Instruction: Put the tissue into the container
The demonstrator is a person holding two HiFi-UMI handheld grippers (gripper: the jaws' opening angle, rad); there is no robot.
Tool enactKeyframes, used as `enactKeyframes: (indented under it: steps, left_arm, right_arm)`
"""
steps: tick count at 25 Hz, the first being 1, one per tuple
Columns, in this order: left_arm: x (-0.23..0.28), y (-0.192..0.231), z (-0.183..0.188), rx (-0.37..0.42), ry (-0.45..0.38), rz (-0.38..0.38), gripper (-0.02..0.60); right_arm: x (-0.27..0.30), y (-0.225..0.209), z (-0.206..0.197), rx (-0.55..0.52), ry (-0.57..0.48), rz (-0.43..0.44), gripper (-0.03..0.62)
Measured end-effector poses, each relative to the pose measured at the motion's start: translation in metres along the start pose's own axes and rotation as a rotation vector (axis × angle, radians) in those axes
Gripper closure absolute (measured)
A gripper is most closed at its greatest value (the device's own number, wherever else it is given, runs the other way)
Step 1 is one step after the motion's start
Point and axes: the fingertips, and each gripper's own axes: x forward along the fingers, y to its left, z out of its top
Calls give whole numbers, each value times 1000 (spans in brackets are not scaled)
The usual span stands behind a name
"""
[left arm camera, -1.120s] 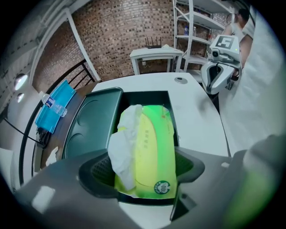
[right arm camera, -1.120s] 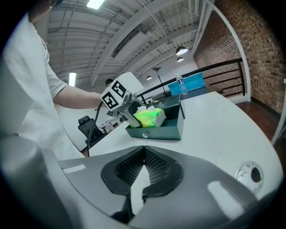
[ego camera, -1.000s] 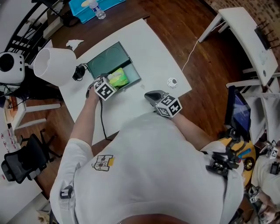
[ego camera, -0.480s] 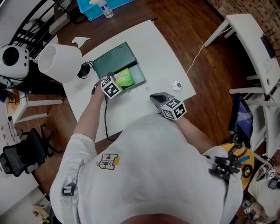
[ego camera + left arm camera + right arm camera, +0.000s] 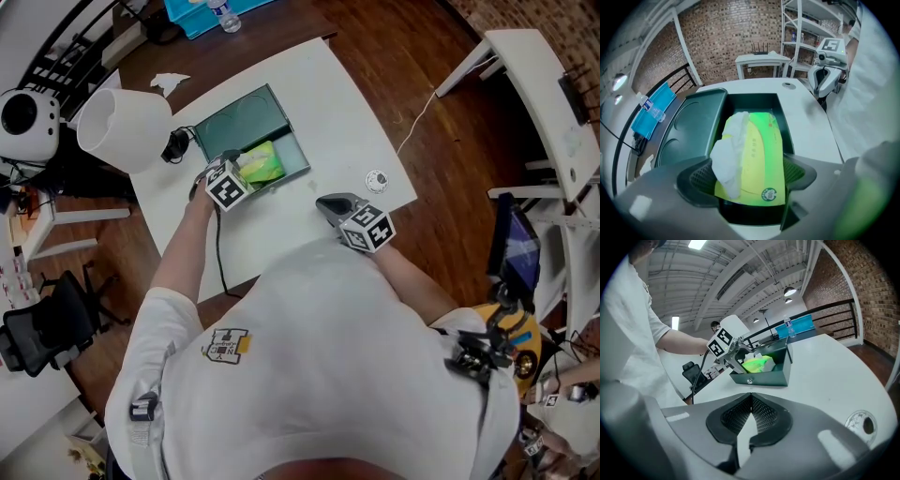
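Head overhead; gripper views close; container point(image 5: 239, 122) shared.

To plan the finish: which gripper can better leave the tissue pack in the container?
Left: left gripper over the container, jaws just opening around the tissue pack; right gripper shut, farther away.

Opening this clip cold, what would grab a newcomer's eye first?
The bright yellow-green tissue pack, with a white tissue spilling from its top, lies in the dark green container on the white table. The left tongs straddle it; their jaws have just been opening and the pads seem to be off the pack. The right tongs are shut and empty, pointed toward the container.
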Motion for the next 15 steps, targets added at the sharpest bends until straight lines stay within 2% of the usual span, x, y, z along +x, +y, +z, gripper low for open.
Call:
enactKeyframes:
  steps: [5, 10, 15]
  left_arm:
    - [-10, 3, 2, -6, -46, 5, 178]
    - [-26, 4, 4, -10, -73, 33, 129]
    - [-57, 10, 9, -40, -161, 124, 129]
  right_arm:
    - [3, 0, -1, -2, 2, 3, 594]
    - [3, 2, -1, -6, 6, 14, 594]
    - [5, 4, 0, -23, 11, 24, 594]
